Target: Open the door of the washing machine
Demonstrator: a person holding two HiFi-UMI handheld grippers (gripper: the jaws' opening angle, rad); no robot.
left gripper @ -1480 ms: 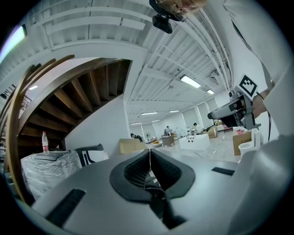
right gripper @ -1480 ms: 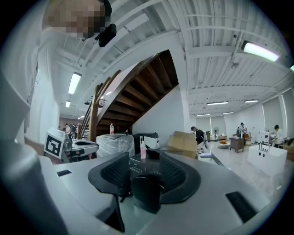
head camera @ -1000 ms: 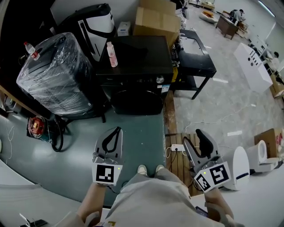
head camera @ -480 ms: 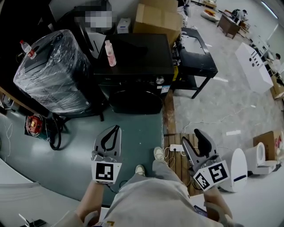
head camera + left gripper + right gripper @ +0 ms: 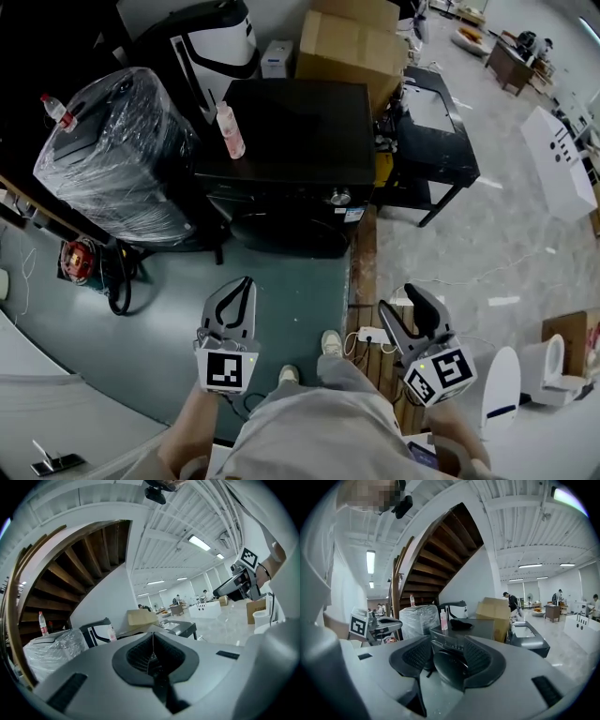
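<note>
Head view, nearest first: the person's legs and pale shoes (image 5: 288, 375) stand on a grey-green floor mat (image 5: 291, 291). The left gripper (image 5: 247, 284) is held low over the mat at the left. Its jaws are pressed together with nothing between them, and the left gripper view shows the pads meeting in a single seam. The right gripper (image 5: 405, 306) hangs at the right, over a strip of wooden flooring (image 5: 364, 277) where a white power strip (image 5: 372, 335) lies. Its jaws are spread and hold nothing; in the right gripper view the gap between them frames the machine's round door, well apart from the jaws.

Beyond the mat's far edge stands the black washing machine (image 5: 286, 127) — upright, near both grippers but touched by neither. Its front faces the person, and the dark round door (image 5: 286, 236) in that front is closed, pointing straight back toward the grippers. The control panel runs left to right above the door, with a knob (image 5: 339, 198) near its right end. A pink bottle (image 5: 228, 129) stands upright near the left edge of the machine's top.

Just left of the machine is a bulky thing wrapped in clear plastic film (image 5: 117, 155), with a small bottle (image 5: 54, 107) on top. To the machine's right is a low black table (image 5: 433, 122); behind it, a cardboard box (image 5: 352, 45).
</note>
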